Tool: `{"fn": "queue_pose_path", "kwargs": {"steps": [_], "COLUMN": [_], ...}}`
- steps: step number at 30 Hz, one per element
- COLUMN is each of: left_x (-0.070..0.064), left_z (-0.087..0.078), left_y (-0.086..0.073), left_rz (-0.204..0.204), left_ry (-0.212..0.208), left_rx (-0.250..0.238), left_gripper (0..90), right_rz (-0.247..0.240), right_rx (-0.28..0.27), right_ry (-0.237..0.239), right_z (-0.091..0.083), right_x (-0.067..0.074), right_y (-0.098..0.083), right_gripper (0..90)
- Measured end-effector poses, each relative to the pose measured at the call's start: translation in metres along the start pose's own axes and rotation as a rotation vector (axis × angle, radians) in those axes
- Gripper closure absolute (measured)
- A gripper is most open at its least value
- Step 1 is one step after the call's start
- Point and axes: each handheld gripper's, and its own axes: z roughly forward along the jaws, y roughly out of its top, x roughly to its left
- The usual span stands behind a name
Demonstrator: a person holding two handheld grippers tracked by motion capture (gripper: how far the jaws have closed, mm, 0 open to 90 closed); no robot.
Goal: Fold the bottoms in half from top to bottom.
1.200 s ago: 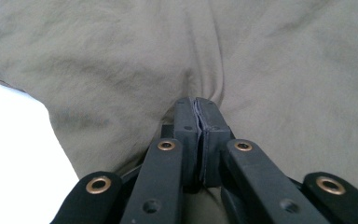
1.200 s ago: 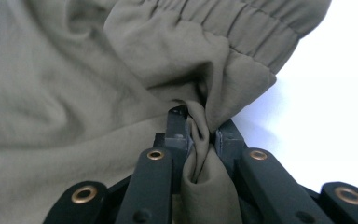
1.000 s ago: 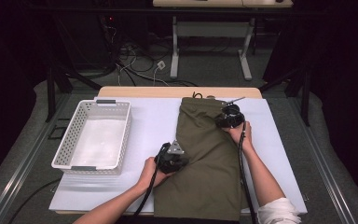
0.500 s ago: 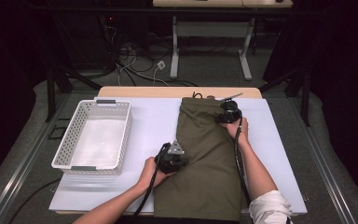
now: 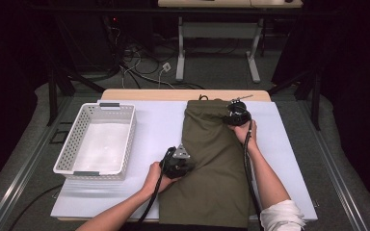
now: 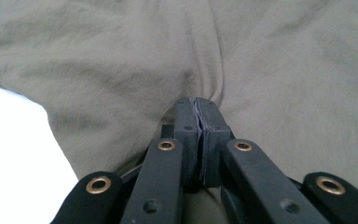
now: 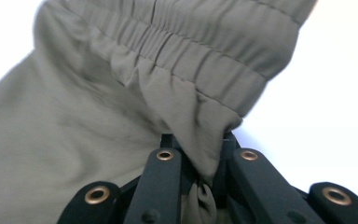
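Both grips are made: the left gripper (image 5: 179, 166) pinches the olive trousers' (image 5: 212, 159) left edge, the right gripper (image 5: 236, 117), fingers just closing, clamps the waistband (image 7: 200, 60) near the counter's (image 5: 289, 159) far edge; folding remains.

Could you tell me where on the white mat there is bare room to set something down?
Free: the strip between the white basket and the olive trousers, the mat right of the trousers, and the basket's empty inside. Crowded: the trousers' left edge and waistband corner, where the left tongs and right tongs pinch cloth.
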Motion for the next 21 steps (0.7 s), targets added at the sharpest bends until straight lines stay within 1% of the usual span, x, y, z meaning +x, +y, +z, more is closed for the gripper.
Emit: {"fn": "queue_pose_path", "kwargs": {"steps": [2, 3, 5, 6, 8, 9, 10, 11, 13, 14, 16, 21], "left_x": [0.0, 0.0, 0.0, 0.0, 0.0, 0.0, 0.001, 0.001, 0.002, 0.002, 0.002, 0.002], "left_z": [0.0, 0.0, 0.0, 0.0, 0.0, 0.0, 0.0, 0.0, 0.0, 0.0, 0.0, 0.0], "left_y": [0.0, 0.0, 0.0, 0.0, 0.0, 0.0, 0.0, 0.0, 0.0, 0.0, 0.0, 0.0], "left_rz": [-0.001, -0.002, -0.003, -0.004, -0.003, -0.004, -0.008, -0.01, -0.015, -0.015, -0.015, -0.017], "left_ry": [-0.001, -0.002, -0.002, -0.001, 0.003, 0.001, -0.005, -0.007, -0.009, -0.009, -0.01, -0.009], "left_rx": [0.0, -0.001, 0.0, 0.0, 0.002, 0.002, -0.001, -0.002, 0.0, 0.0, -0.002, -0.002], "left_gripper": [87.7, 87.7, 87.7, 87.6, 87.7, 87.7, 87.7, 87.6, 87.7, 87.6, 87.6, 87.6], "right_rz": [-0.044, -0.058, -0.084, -0.098, -0.104, -0.118, -0.116, -0.124, -0.128, -0.14, -0.137, -0.167], "right_rx": [-0.03, -0.041, -0.057, -0.055, -0.07, -0.078, -0.085, -0.098, -0.103, -0.107, -0.11, -0.12], "right_ry": [0.007, 0.011, 0.025, 0.025, 0.039, 0.04, 0.047, 0.056, 0.064, 0.071, 0.075, 0.087], "right_z": [-0.01, -0.016, -0.024, -0.027, -0.033, -0.037, -0.039, -0.042, -0.045, -0.047, -0.049, -0.057], "right_x": [0.007, 0.01, 0.017, 0.02, 0.023, 0.025, 0.026, 0.028, 0.031, 0.033, 0.036, 0.043], "right_y": [0.002, 0.002, 0.0, -0.001, -0.005, -0.006, -0.008, -0.01, -0.014, -0.016, -0.019, -0.03], "right_gripper": [85.7, 85.7, 85.8, 85.8, 85.8, 85.8, 85.8, 85.8, 85.7, 85.7, 85.7, 85.7]}}
